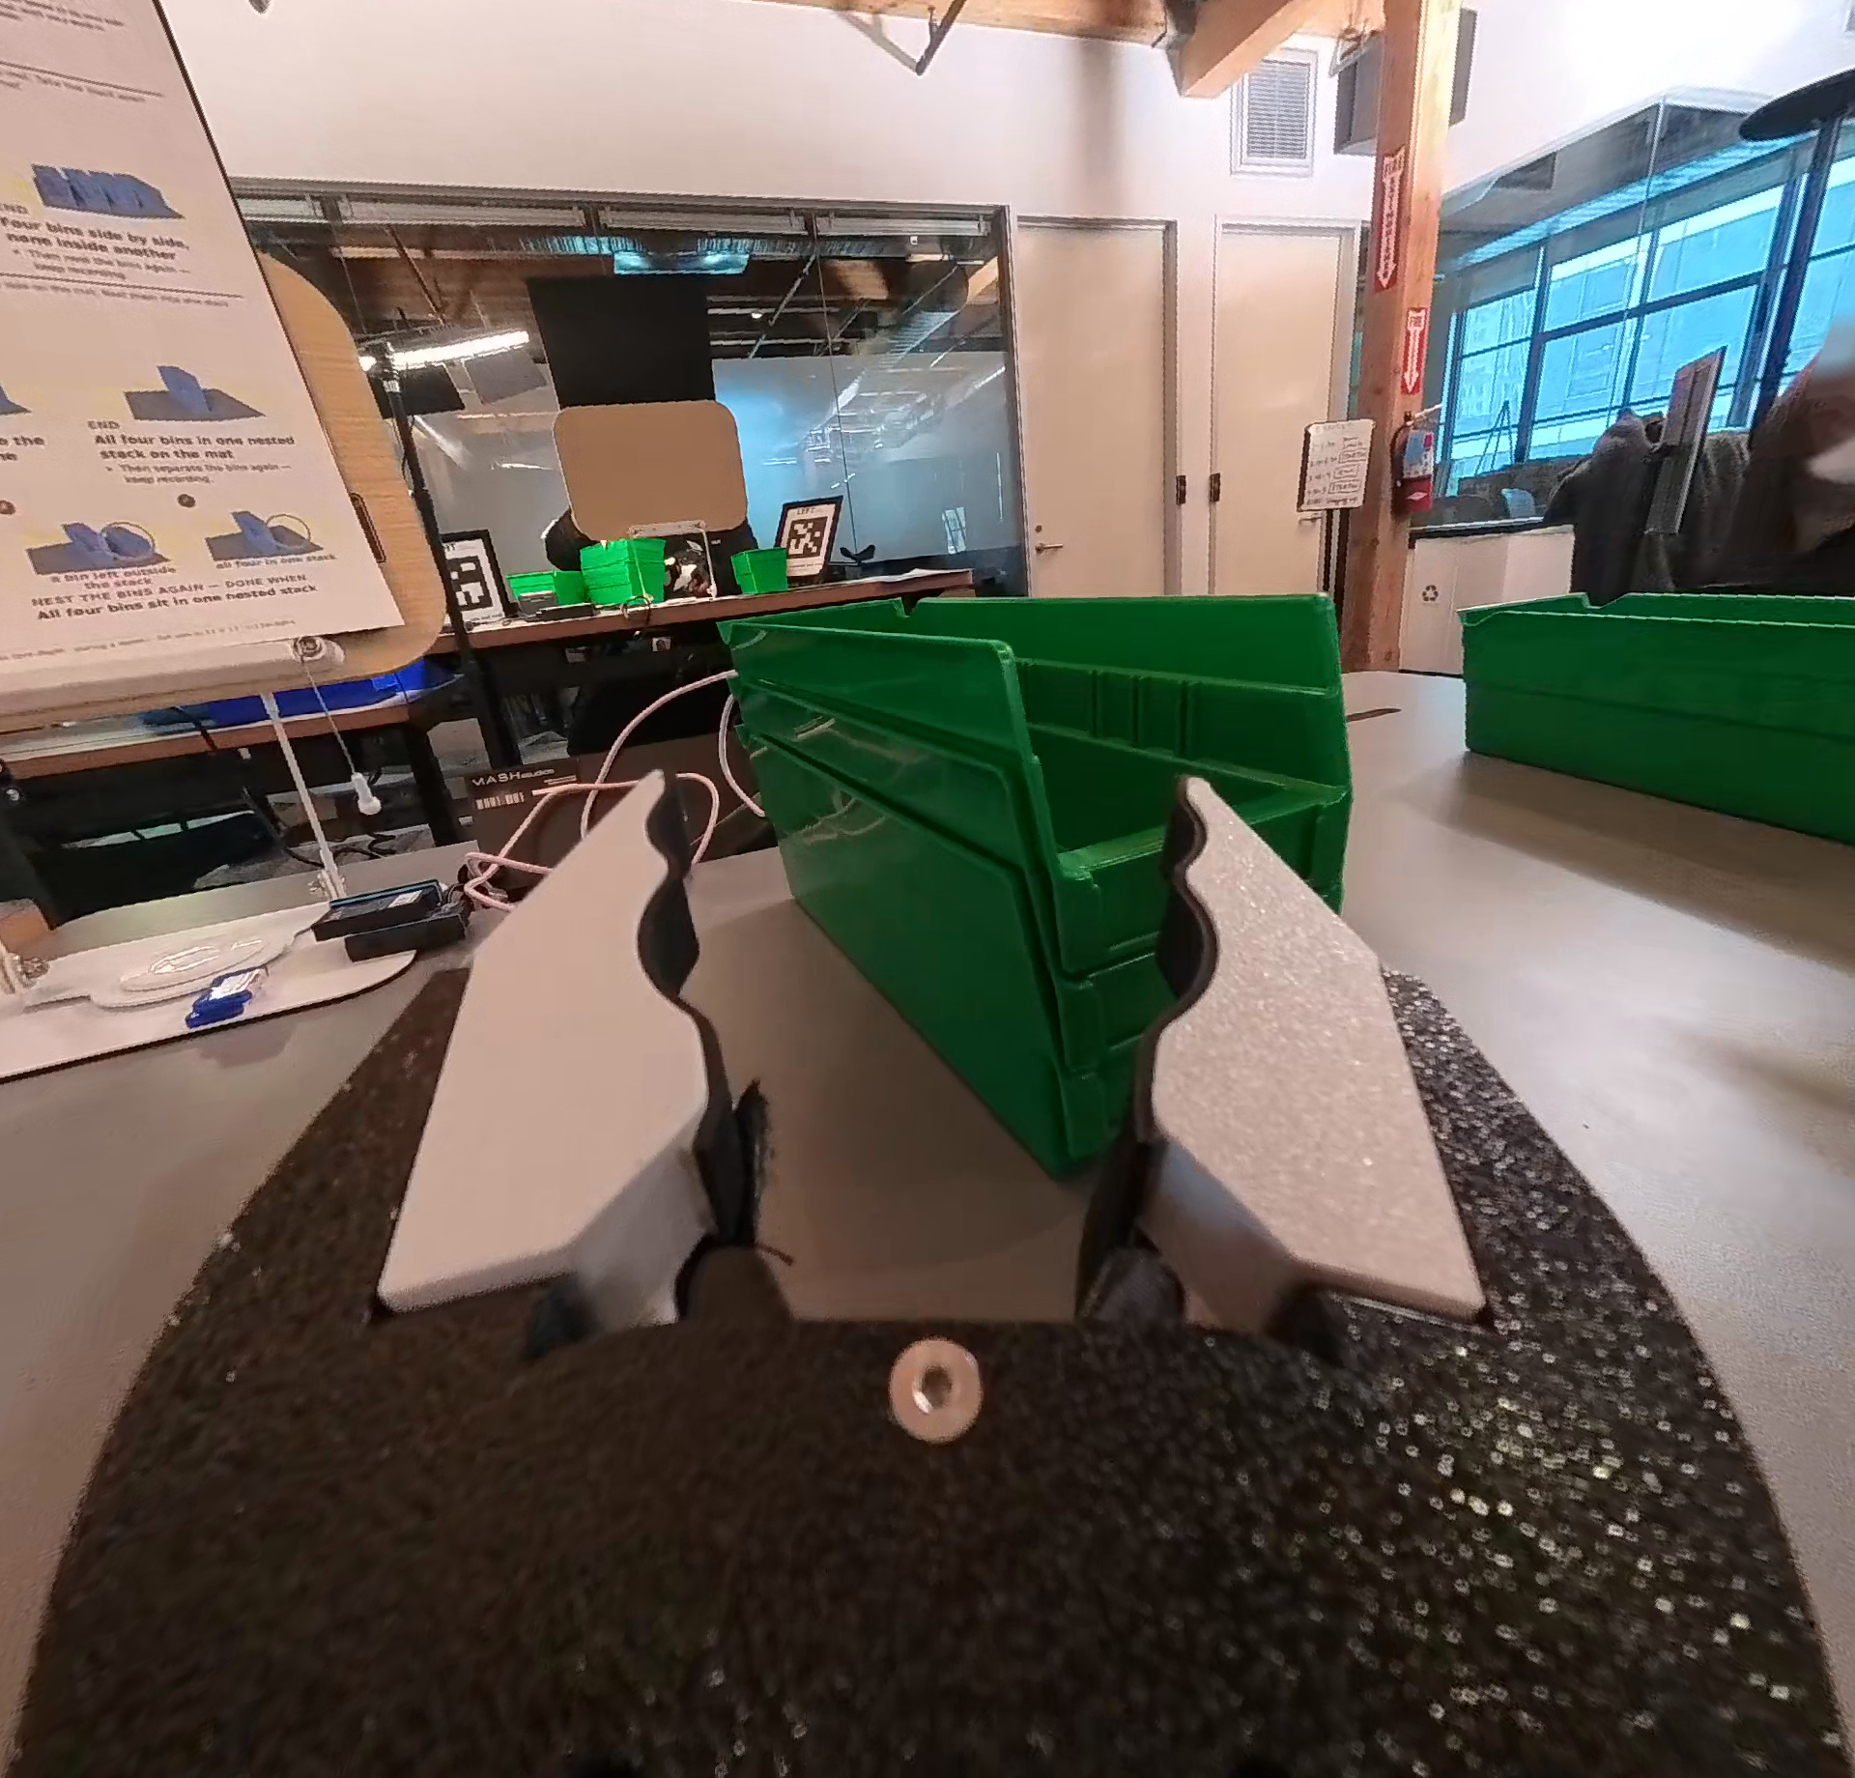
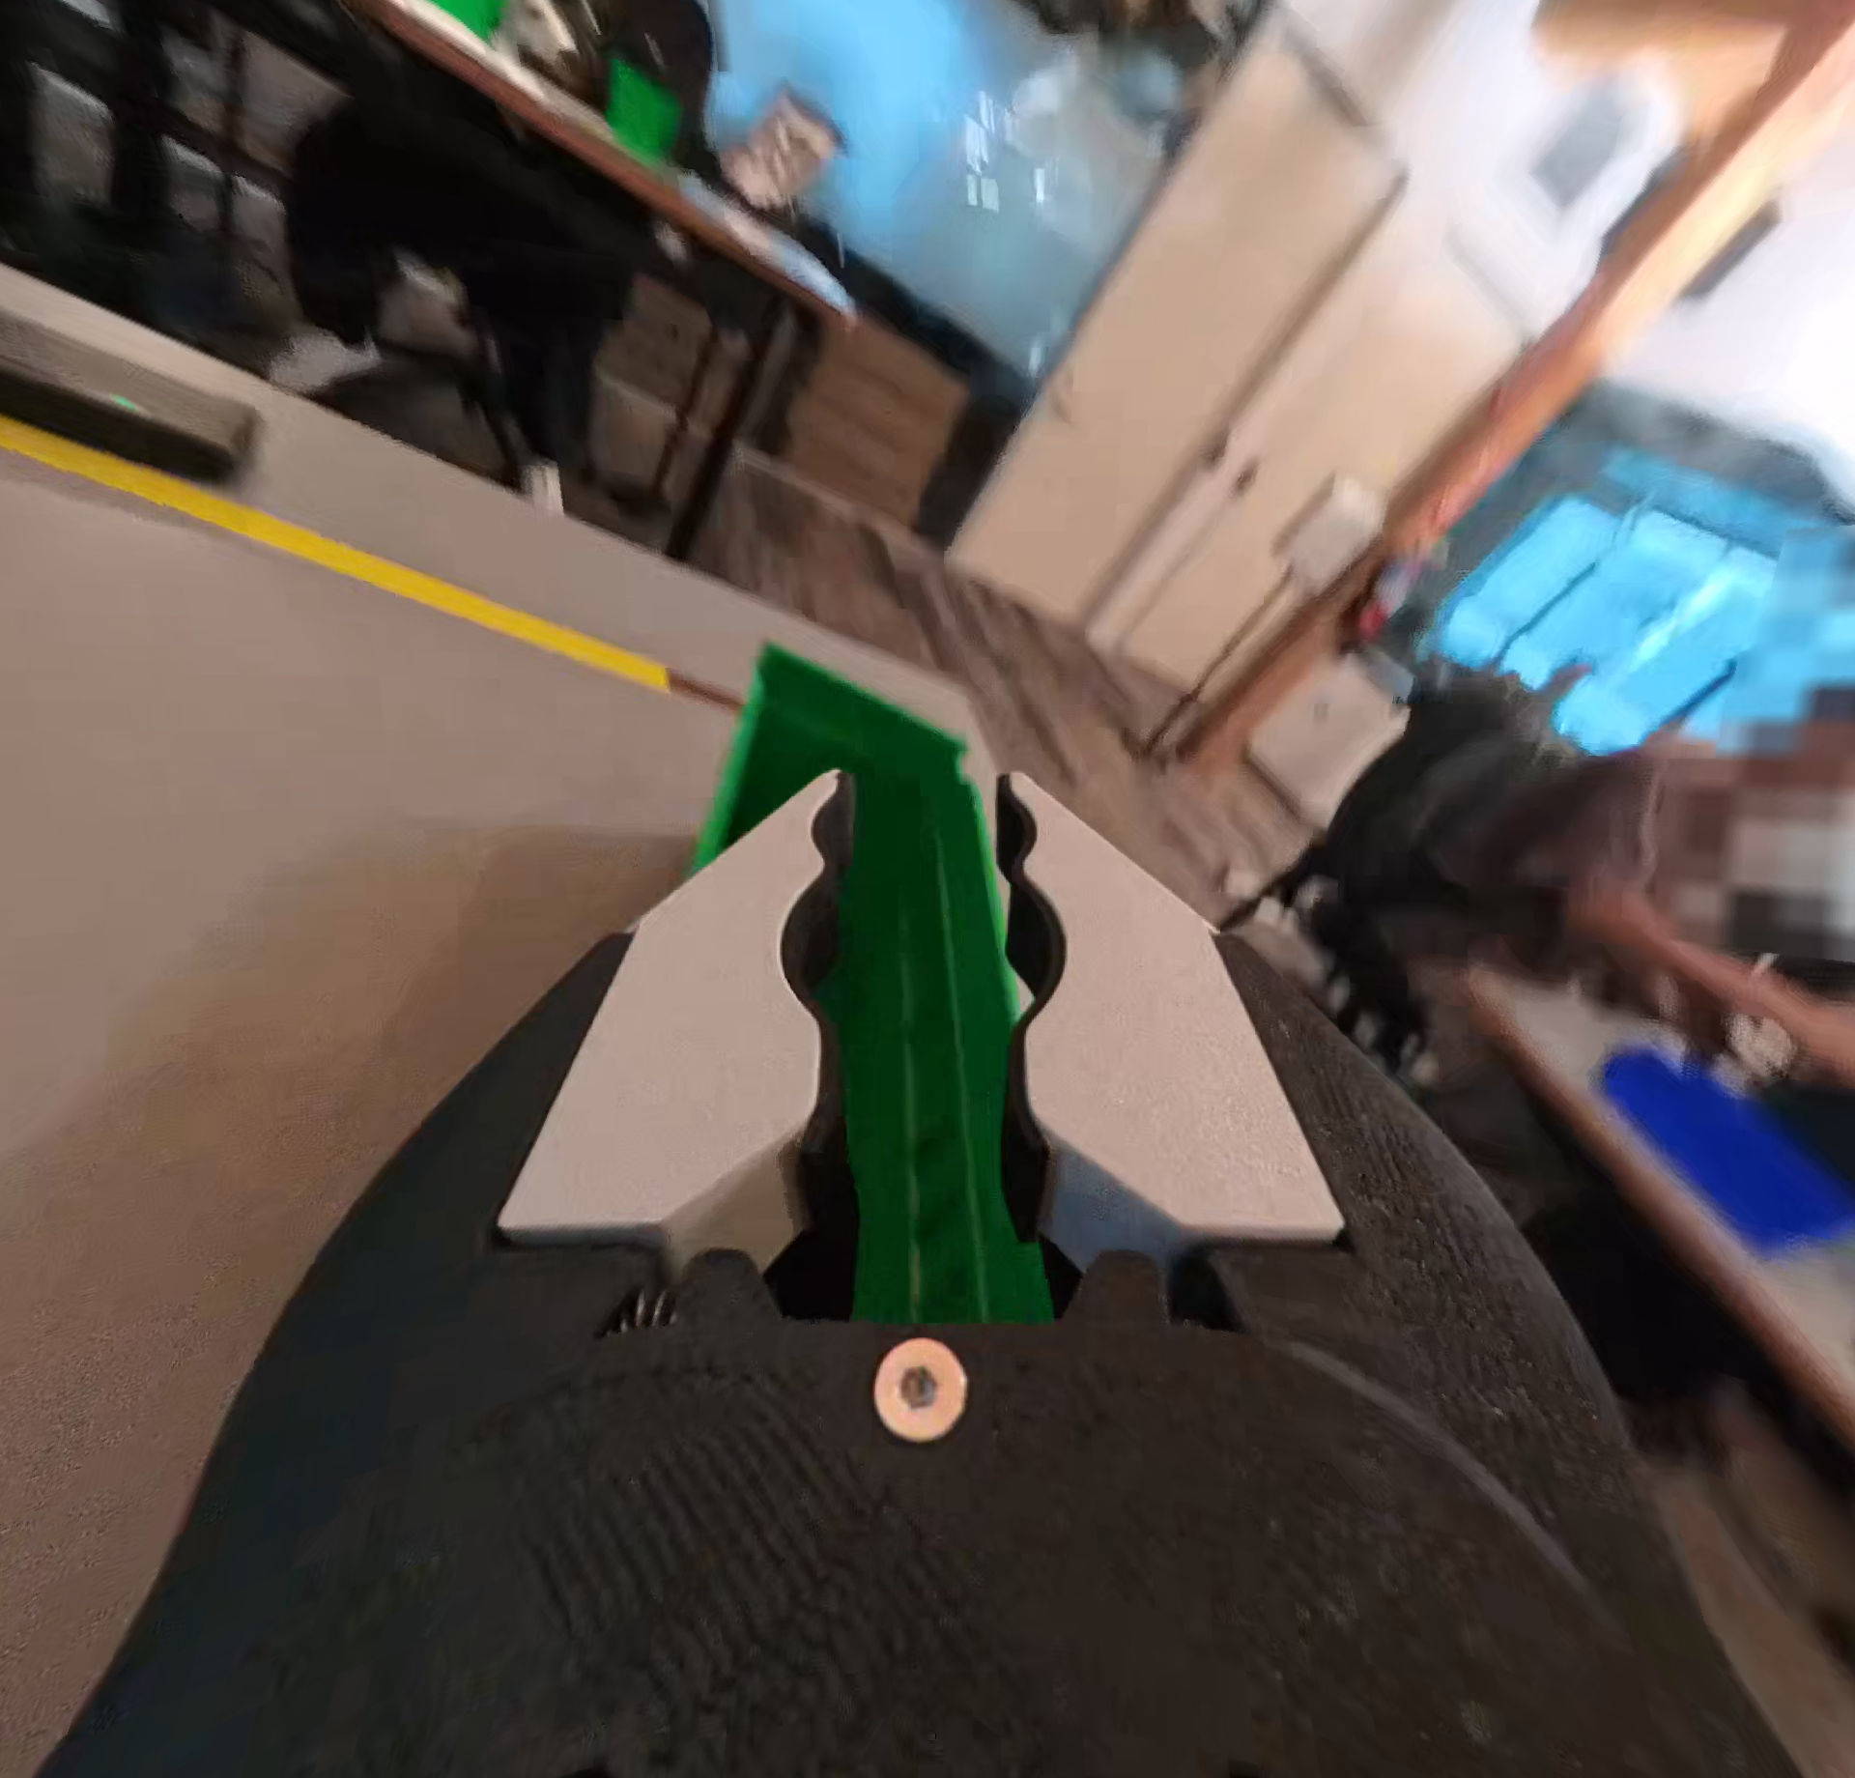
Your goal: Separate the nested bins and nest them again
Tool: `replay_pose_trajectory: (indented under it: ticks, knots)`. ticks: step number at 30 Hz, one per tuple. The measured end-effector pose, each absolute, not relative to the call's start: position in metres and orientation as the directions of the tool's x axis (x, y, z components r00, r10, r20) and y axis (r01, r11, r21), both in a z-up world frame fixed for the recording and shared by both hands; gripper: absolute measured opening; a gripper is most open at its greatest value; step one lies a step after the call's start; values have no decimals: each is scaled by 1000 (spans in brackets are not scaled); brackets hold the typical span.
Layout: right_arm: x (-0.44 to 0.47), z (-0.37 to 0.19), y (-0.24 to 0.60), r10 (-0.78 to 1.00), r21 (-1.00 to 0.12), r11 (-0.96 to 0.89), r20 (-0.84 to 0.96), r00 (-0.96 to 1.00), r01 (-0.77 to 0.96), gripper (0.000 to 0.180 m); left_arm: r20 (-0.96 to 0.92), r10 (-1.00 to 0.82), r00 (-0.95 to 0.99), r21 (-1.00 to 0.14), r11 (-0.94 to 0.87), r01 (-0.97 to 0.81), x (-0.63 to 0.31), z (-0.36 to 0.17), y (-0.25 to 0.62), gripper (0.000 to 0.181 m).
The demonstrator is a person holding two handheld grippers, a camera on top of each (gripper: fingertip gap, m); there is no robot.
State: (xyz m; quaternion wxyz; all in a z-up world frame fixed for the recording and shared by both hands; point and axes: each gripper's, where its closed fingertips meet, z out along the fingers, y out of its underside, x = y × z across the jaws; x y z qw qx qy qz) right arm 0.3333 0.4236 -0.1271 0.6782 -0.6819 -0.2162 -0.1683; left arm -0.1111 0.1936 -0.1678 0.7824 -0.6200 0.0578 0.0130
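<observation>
A stack of nested green bins [image 1: 903,886] stands on the grey table [image 1: 1566,977], just ahead of my left gripper [image 1: 929,806]. The gripper is open and empty; the stack's near left corner lies between its fingers, and the right finger [image 1: 1275,1007] covers part of the stack's front. A single green bin [image 1: 1656,716] sits apart at the far right. In the blurred, tilted right wrist view, my right gripper [image 2: 923,781] is shut on the wall of a green bin [image 2: 923,1077], which runs forward between the fingers above the table [image 2: 251,876].
An instruction board on a stand [image 1: 151,324] is at the left, with small black devices [image 1: 391,917] and a white cable [image 1: 642,776] near it. A yellow tape line [image 2: 351,555] crosses the table. Another table with green bins [image 1: 622,570] stands behind.
</observation>
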Motion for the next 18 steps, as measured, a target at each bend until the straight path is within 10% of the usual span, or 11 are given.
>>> replay_pose_trajectory:
  ticks: [6, 12, 18]
  knots:
    - [406, -158, 442, 86, -895, -231, 372, 924, 382, 31, -69, -64, 996, -977, 206, -55, -114, -172, 197, 93]
    - [400, -204, 489, 339, -679, -649, 146, 929, 344, 51, -77, -63, 995, -980, 191, -64, -113, -174, 199, 93]
    - [403, -245, 489, 386, -398, -836, 63, 920, 378, 7, -66, -60, 996, -982, 178, -54, -115, -177, 200, 93]
